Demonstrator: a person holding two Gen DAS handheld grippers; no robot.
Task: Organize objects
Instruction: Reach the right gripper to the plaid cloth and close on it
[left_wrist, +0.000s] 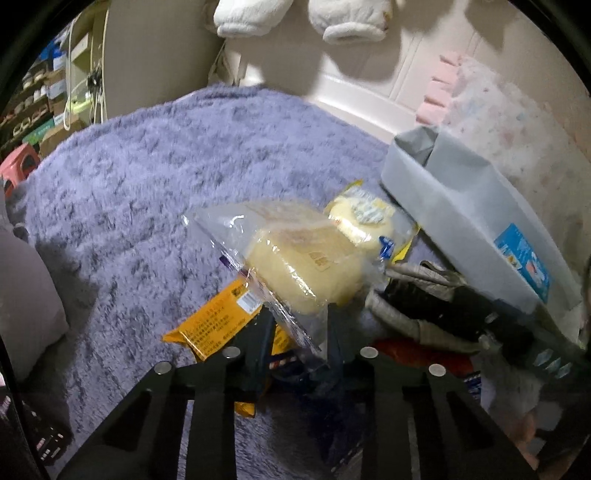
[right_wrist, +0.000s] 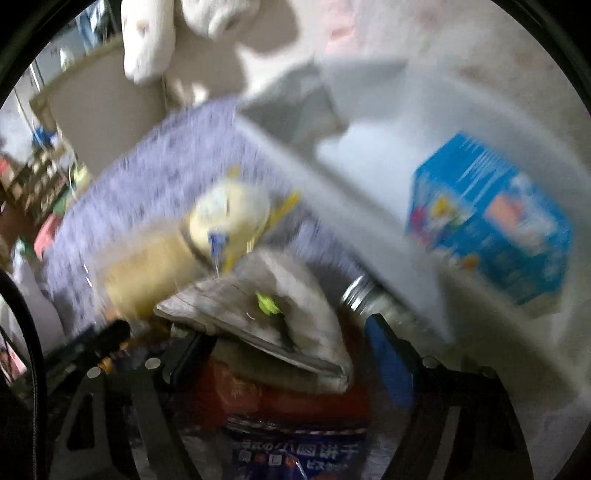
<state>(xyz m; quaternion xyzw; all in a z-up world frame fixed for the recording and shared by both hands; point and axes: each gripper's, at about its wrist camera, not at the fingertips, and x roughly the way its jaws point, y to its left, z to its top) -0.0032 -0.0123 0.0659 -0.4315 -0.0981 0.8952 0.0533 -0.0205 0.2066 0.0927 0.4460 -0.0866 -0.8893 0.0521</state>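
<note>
Bread in a clear wrapper (left_wrist: 295, 273) hangs pinched by its lower edge in the left hand-held gripper (left_wrist: 295, 325), whose jaws stand narrow and press on the plastic; the bun itself sits just ahead of and above the fingertips, lifted off the purple fluffy blanket (left_wrist: 147, 177). That gripper points steeply down. Under its left finger lies an orange packet (left_wrist: 210, 328), and beyond the held bread a second, rounder wrapped bun (left_wrist: 365, 218) rests on the blanket. Ahead and to the right stands a grey fabric bin (left_wrist: 454, 206) with a blue box (left_wrist: 524, 258) inside, and just to the right a grey and black glove (left_wrist: 424, 299) lies on the pile.

The right wrist view is badly blurred, yet it adds what the left cannot see — the right hand-held gripper (right_wrist: 288, 354), tilted down, jaws wide, with a folded grey glove (right_wrist: 266, 314) lying between and ahead of its fingers; whether the pads touch it I cannot tell. Below the glove lies a red and blue snack bag (right_wrist: 295, 413), and a shiny jar lid (right_wrist: 356, 291) shows beside the right finger. From here the blue box (right_wrist: 491, 229) sits far right ahead, inside the bin (right_wrist: 332, 184).
</note>
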